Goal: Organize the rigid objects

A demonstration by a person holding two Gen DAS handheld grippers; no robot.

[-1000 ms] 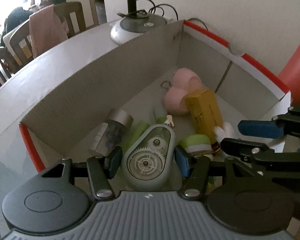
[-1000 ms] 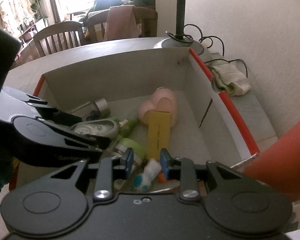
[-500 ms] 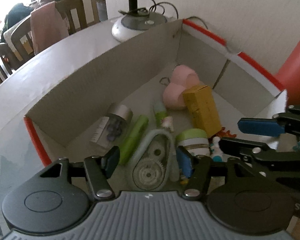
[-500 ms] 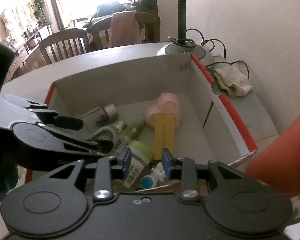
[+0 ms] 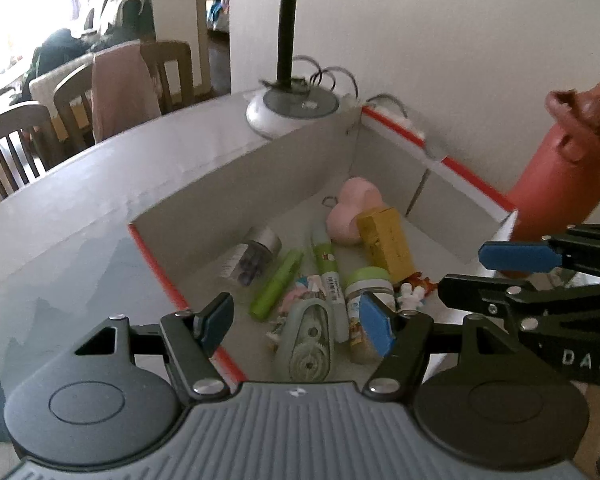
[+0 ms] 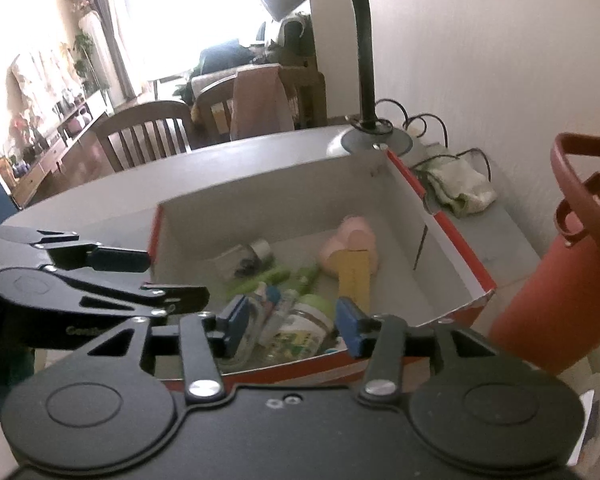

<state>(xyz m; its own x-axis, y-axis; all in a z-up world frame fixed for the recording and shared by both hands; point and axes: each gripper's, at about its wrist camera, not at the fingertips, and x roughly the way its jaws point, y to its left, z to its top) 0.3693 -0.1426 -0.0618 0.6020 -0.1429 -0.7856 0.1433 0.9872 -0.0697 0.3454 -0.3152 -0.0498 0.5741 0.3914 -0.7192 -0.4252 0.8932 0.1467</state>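
Note:
A white cardboard box with red edges holds several small items. A grey-green correction tape dispenser lies near its front. Around it lie a green marker, a green-capped jar, a yellow box, a pink sponge and a silver-capped vial. My left gripper is open and empty above the box's front. My right gripper is open and empty above the front edge.
A red-brown water bottle stands right of the box. A desk lamp base with cables sits behind the box. A crumpled cloth lies by the wall. Wooden chairs stand beyond the table.
My left gripper opened and let the tape dispenser drop into the box. My right gripper opened wider. Both grippers have pulled back and up from the box.

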